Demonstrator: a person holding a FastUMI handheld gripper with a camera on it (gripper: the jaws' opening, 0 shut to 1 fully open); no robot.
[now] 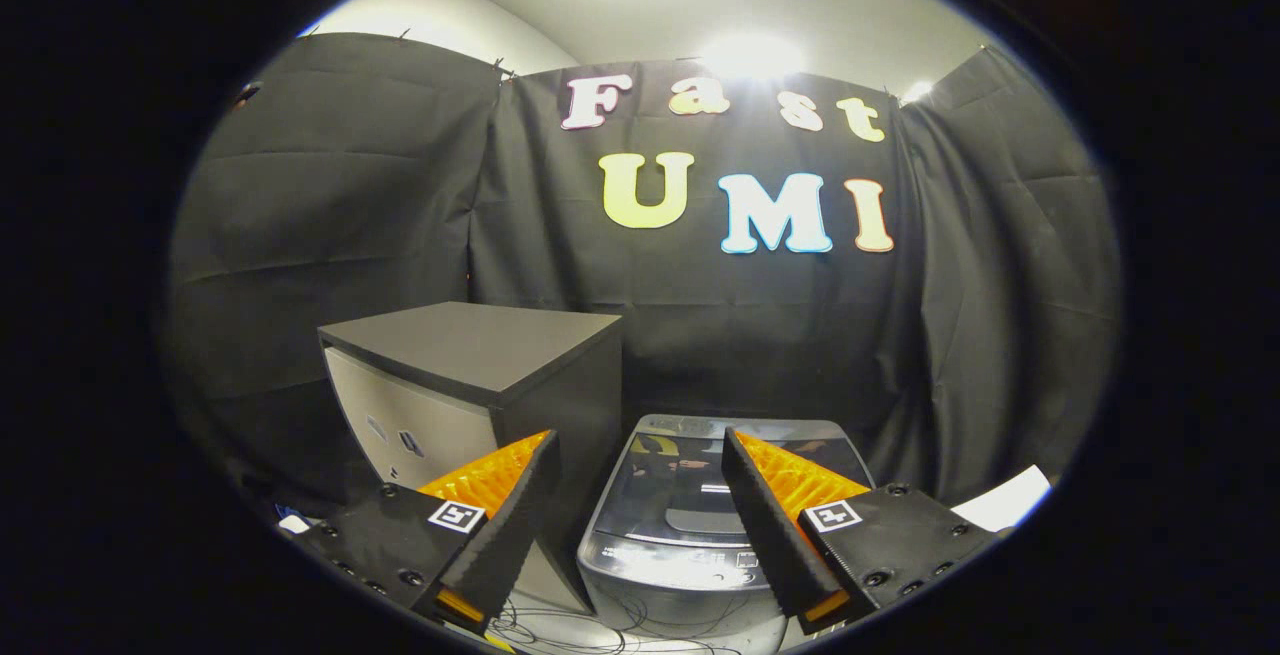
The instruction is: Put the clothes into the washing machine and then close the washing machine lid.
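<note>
The claw [640, 455] is hovering with its fingers spread wide apart, gripping nothing; the washing machine [700, 525] is sitting low just ahead, between them, its lid [690, 495] lying closed; a dark cabinet [470, 375] is standing just left of it.

Matt cloth, glossy plastic, ribbed rubbery pads.

Grey washing machine [690, 525] of shiny plastic with dark glassy lid [700, 480]; dark matt cabinet [480, 375] with smooth pale front; open gripper [638, 465] with ribbed fingers [770, 525]; creased black cloth booth wall [330, 215].
</note>
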